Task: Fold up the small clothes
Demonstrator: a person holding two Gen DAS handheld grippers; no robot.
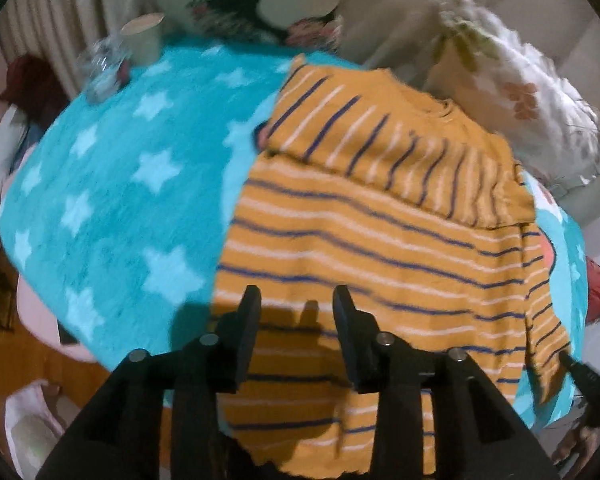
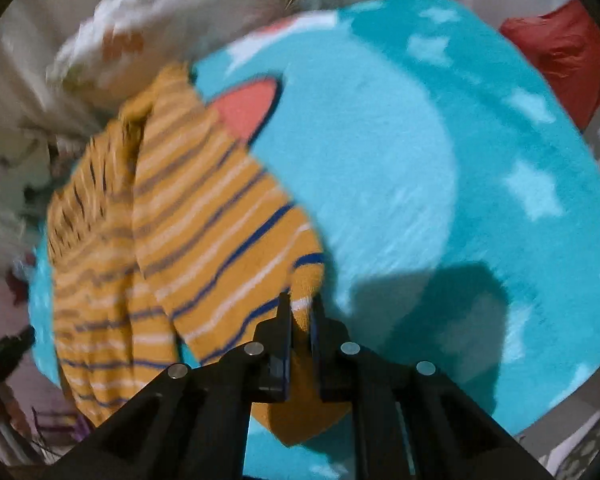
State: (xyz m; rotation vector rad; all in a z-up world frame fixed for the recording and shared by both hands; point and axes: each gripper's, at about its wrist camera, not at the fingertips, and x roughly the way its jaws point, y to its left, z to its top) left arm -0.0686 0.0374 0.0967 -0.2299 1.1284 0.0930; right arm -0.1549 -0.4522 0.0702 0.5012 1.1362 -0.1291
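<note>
A small mustard-yellow sweater (image 1: 364,240) with navy and white stripes lies spread over a round turquoise blanket (image 1: 112,184) printed with pale stars, which covers the table. In the left wrist view one sleeve (image 1: 392,148) is folded across the upper part of the body, its stripes running crosswise to those beneath, while the other sleeve (image 1: 544,308) trails down the far right side toward the blanket's edge. The left claw (image 1: 296,300) hovers above the lower body of the sweater with its fingers set well apart and nothing between them; its shadow falls on the knit just ahead. The right claw (image 2: 300,304) has its fingers drawn close together, pinching the cuff end of the trailing sleeve (image 2: 228,248), and yellow fabric shows both between the fingers and bulging below them (the view is blurred, so the exact edge of the grip is hard to judge). In the right wrist view a coral-pink shape (image 2: 252,108) printed on the blanket peeks out beside the sweater. At the far rim of the table stand a paper cup (image 1: 144,38) and a clear glass (image 1: 102,68), near each other. A white floral-print pillow (image 1: 512,92) lies beyond the sweater's collar, and a red bag (image 2: 556,56) sits off the table's edge.
</note>
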